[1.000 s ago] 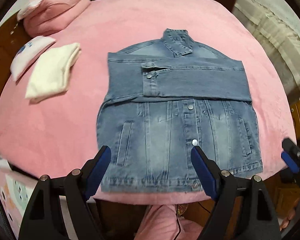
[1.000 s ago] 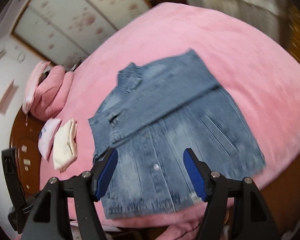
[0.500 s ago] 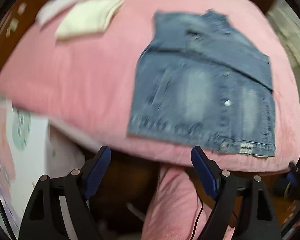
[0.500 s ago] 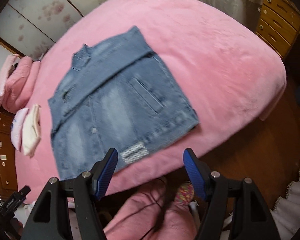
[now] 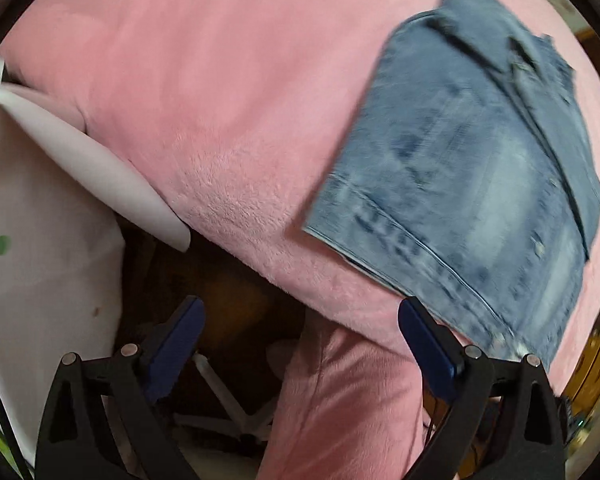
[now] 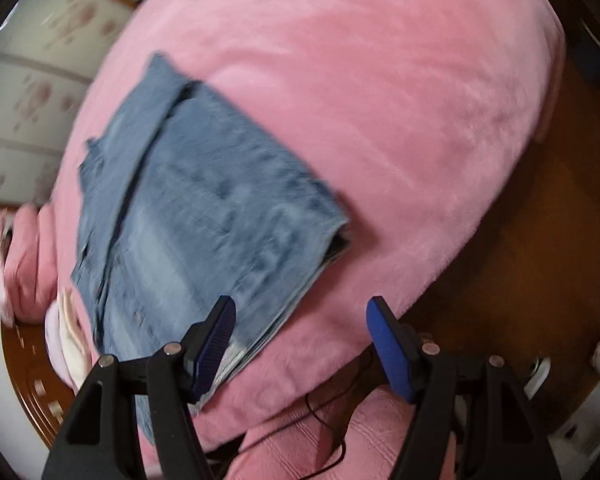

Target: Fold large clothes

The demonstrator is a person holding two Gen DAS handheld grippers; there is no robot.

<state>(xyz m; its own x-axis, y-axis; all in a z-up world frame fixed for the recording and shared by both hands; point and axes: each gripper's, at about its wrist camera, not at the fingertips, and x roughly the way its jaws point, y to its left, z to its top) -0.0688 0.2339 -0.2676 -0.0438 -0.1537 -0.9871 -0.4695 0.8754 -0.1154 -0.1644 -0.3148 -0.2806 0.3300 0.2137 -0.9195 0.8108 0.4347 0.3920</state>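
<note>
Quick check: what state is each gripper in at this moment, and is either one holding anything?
Left gripper: opening, nothing between its fingers; the denim jacket lies untouched on the bed.
Right gripper: open, holding nothing.

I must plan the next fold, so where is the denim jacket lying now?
The denim jacket lies flat on the pink bed cover, with its hem near the bed's front edge. It is at the right in the left wrist view and left of centre in the right wrist view.

Home bedroom: pink plush bed (image 6: pixel 380 80), pillows (image 6: pixel 24 264), floral wardrobe doors (image 6: pixel 40 92), wood floor (image 6: pixel 540 260).
</note>
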